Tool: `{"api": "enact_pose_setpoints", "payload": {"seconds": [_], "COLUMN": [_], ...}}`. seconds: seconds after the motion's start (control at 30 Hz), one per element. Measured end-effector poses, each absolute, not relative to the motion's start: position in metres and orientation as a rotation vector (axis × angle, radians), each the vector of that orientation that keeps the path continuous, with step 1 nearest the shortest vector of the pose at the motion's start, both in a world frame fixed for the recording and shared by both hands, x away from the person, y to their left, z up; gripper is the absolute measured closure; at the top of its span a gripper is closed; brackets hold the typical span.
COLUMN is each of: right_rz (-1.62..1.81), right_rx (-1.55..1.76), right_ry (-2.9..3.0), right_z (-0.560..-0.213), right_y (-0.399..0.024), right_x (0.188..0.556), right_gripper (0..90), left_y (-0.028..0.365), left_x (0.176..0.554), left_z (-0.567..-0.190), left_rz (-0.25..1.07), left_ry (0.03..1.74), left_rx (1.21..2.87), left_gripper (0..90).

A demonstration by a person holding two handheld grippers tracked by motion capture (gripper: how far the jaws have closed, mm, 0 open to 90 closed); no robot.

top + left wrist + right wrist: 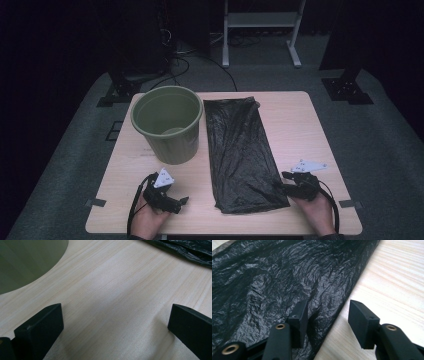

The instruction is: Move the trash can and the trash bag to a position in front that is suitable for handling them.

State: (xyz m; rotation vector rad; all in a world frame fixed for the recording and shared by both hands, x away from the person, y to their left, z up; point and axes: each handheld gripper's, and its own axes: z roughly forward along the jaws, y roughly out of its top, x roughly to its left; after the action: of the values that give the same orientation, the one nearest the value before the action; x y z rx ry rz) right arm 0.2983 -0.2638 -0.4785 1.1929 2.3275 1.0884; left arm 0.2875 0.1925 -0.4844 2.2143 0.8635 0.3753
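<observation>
High view — pale wooden table (300,130) on grey carpet (380,130) — dark room.

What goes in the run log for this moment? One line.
left claw: open, over bare table | right claw: open, straddling black bag edge | bucket: upright

Bin and bag on a wooden table

A green bin (167,122) stands beside a flat black bag (240,150); the left gripper (181,202) rests apart, the right gripper (284,181) at the bag's edge.
</observation>
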Motion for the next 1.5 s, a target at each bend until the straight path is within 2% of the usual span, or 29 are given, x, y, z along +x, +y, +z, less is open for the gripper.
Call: {"api": "enact_pose_setpoints", "payload": {"seconds": [0.17, 0.33, 0.37, 0.43, 0.47, 0.53, 1.13, 1.5], "right_rz": [1.067, 1.032, 1.032, 1.03, 1.036, 1.056, 1.026, 0.988], "right_rx": [1.194, 1.146, 1.146, 1.147, 1.151, 1.174, 1.226, 1.293], "right_ry": [2.332, 2.336, 2.336, 2.338, 2.337, 2.345, 2.318, 2.275], "right_z": [-0.48, -0.48, -0.48, -0.48, -0.48, -0.48, -0.475, -0.474], "right_y": [-0.262, -0.26, -0.26, -0.261, -0.262, -0.264, -0.289, -0.321], "right_x": [0.298, 0.295, 0.295, 0.295, 0.295, 0.295, 0.292, 0.273], "right_gripper": [51.3, 66.6, 66.6, 75.8, 83.2, 90.0, 90.0, 90.0], "left_y": [0.193, 0.193, 0.193, 0.193, 0.193, 0.193, 0.192, 0.191], "left_x": [0.288, 0.288, 0.288, 0.288, 0.288, 0.288, 0.288, 0.29], "left_z": [-0.484, -0.484, -0.484, -0.484, -0.484, -0.484, -0.484, -0.484], "left_rz": [0.375, 0.376, 0.375, 0.375, 0.375, 0.375, 0.375, 0.376], "left_ry": [0.863, 0.863, 0.863, 0.863, 0.864, 0.863, 0.864, 0.861], "left_rx": [2.214, 2.214, 2.214, 2.214, 2.214, 2.214, 2.215, 2.216], "left_gripper": [0.0, 0.0, 0.0, 0.0, 0.0, 0.0, 0.0, 0.0]}}
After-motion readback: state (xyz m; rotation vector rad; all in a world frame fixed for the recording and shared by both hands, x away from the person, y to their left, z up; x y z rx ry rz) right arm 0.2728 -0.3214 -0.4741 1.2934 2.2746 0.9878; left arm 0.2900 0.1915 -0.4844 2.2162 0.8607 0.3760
